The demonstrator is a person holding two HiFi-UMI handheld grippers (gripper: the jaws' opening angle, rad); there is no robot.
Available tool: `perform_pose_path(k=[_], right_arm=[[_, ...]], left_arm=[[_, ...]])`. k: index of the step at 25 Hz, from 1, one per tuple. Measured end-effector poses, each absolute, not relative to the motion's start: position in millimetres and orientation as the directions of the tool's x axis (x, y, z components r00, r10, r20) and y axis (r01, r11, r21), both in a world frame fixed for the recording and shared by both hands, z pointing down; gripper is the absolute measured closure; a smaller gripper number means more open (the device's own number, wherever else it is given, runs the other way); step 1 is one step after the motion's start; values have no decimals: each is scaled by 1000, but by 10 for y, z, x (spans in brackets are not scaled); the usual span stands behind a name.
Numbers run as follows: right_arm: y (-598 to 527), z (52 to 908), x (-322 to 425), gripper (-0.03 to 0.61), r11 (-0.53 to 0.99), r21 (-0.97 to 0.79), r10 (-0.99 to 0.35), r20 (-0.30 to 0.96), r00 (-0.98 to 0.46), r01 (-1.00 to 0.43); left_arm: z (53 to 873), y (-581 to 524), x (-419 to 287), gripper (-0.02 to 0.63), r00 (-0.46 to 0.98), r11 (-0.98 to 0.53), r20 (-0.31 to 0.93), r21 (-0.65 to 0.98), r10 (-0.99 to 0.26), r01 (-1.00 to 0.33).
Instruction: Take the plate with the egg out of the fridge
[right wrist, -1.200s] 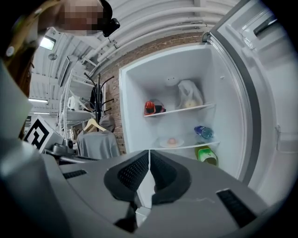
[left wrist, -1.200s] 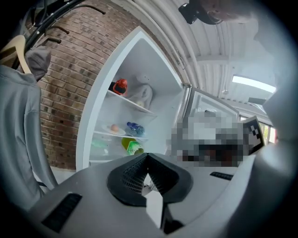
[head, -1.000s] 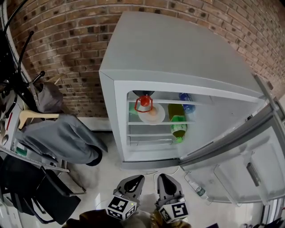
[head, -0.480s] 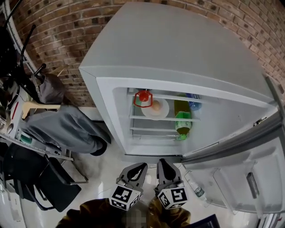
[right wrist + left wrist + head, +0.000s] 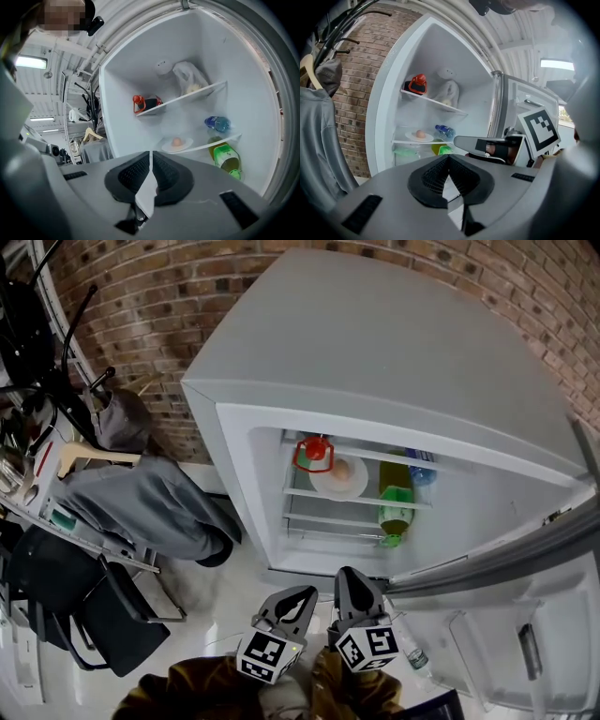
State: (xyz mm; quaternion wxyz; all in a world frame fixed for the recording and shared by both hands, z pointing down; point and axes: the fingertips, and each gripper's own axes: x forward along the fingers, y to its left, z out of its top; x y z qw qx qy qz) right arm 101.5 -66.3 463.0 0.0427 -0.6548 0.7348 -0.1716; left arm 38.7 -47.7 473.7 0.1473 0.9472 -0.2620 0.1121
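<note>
The fridge (image 5: 375, 362) stands open. A white plate (image 5: 339, 476) with one egg sits on its middle shelf, to the right of a red-handled item (image 5: 314, 454). In the left gripper view the plate (image 5: 419, 136) shows on the lower glass shelf. In the right gripper view the plate (image 5: 177, 144) carries the egg (image 5: 176, 140). My left gripper (image 5: 302, 598) and right gripper (image 5: 349, 577) hang side by side low in front of the fridge, well short of the shelves. Both are shut with nothing between their jaws.
A green bottle (image 5: 396, 507) and a blue-capped water bottle (image 5: 420, 465) lie right of the plate. A white bag (image 5: 190, 79) sits on the top shelf. The open door (image 5: 525, 615) swings out at right. Hanging clothes (image 5: 131, 507) and a black chair (image 5: 103, 624) stand left.
The head view has swung a little, so the fridge opening sits further right and lower in frame. Both grippers stay shut and low, shifted slightly right.
</note>
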Motion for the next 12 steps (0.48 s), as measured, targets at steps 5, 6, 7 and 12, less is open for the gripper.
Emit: perform_pose_path(k=[5, 6, 7, 12], right_arm=[[-790, 4654, 1084, 571, 109, -335, -975, 145, -166, -936], [-815, 4658, 1104, 571, 106, -339, -976, 146, -164, -935], [-840, 4662, 1123, 571, 102, -345, -976, 147, -161, -933], [-894, 4712, 1184, 567, 89, -390, -975, 155, -161, -916]], left_arm=[[4715, -518, 410, 604, 837, -819, 274, 213, -473, -532], [4712, -526, 409, 604, 836, -817, 275, 215, -475, -535], [4715, -531, 404, 604, 834, -815, 276, 217, -477, -538], [4743, -521, 351, 604, 825, -799, 274, 230, -495, -556]])
